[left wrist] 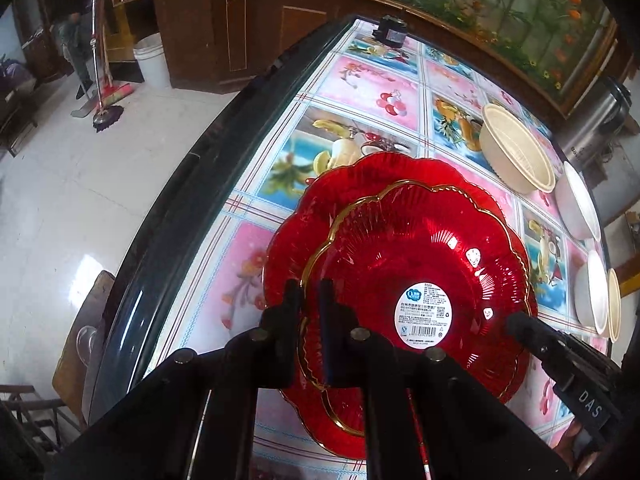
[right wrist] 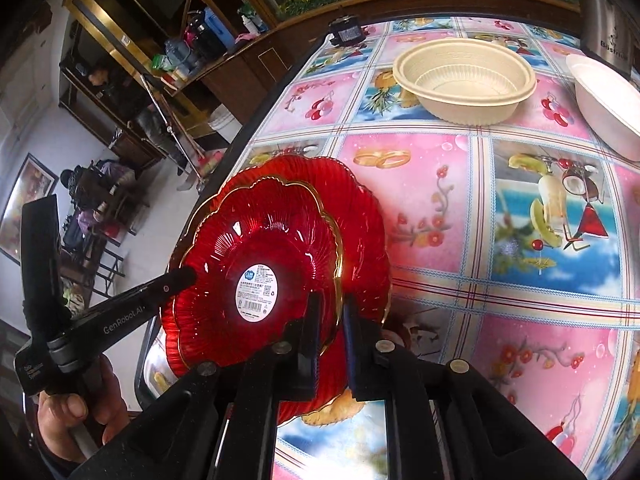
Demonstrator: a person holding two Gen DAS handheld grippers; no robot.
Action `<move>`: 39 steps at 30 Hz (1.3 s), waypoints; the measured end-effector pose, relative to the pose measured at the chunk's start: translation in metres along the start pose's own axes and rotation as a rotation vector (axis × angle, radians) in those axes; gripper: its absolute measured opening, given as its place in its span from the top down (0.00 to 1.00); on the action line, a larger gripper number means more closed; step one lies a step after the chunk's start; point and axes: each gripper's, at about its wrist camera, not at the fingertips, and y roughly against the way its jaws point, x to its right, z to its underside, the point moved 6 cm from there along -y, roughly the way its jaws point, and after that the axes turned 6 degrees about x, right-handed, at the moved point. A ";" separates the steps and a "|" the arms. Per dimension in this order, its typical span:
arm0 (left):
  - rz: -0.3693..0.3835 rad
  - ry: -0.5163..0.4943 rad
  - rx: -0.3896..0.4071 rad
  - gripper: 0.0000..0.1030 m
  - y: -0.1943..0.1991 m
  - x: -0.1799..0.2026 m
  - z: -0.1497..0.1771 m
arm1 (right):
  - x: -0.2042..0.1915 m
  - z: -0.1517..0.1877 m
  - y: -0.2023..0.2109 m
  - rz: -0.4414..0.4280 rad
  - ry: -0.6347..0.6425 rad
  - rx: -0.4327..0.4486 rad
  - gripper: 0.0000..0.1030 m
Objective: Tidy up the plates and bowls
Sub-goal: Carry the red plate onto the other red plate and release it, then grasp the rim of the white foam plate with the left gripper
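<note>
Plainly, both sets of jaws are nearly closed on the scalloped gold-edged rim of the top plate [left wrist: 416, 280], one on each side. The left gripper [left wrist: 310, 300] bites the rim at about eight o'clock in its own view. The right gripper [right wrist: 330, 312] clamps the opposite rim at about four o'clock in its view, and appears at four o'clock in the left view too.

This red plate sits on a larger red plate [left wrist: 304, 216], also scalloped, which rests near the dark edge of the desk [left wrist: 360, 80]. A round label marks the top plate's centre.

It looks like thin, glossy moulded plastic: light, fairly stiff, somewhat slippery, and likely to flex or crack if squeezed hard. The rim is the only practical hold, and two opposed grips should keep it level.

Beyond, at one to three o'clock in the left view, stand a cream bowl [left wrist: 516, 152] and white bowls [left wrist: 580, 204].
</note>
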 end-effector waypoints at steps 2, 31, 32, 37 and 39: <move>0.001 0.004 0.001 0.93 -0.001 -0.001 0.000 | -0.004 0.000 0.001 0.007 0.018 0.005 0.84; 0.318 -0.049 0.076 0.28 0.049 0.146 0.016 | 0.098 0.026 0.143 -0.105 -0.241 0.274 0.29; 0.340 -0.070 0.062 0.28 0.047 0.162 0.020 | 0.112 0.028 0.153 -0.093 -0.271 0.293 0.29; 0.422 -0.134 0.025 0.28 0.042 0.227 0.034 | 0.190 0.040 0.197 -0.027 -0.453 0.383 0.28; 0.443 -0.150 0.010 0.28 0.038 0.252 0.037 | 0.216 0.042 0.203 -0.014 -0.518 0.394 0.27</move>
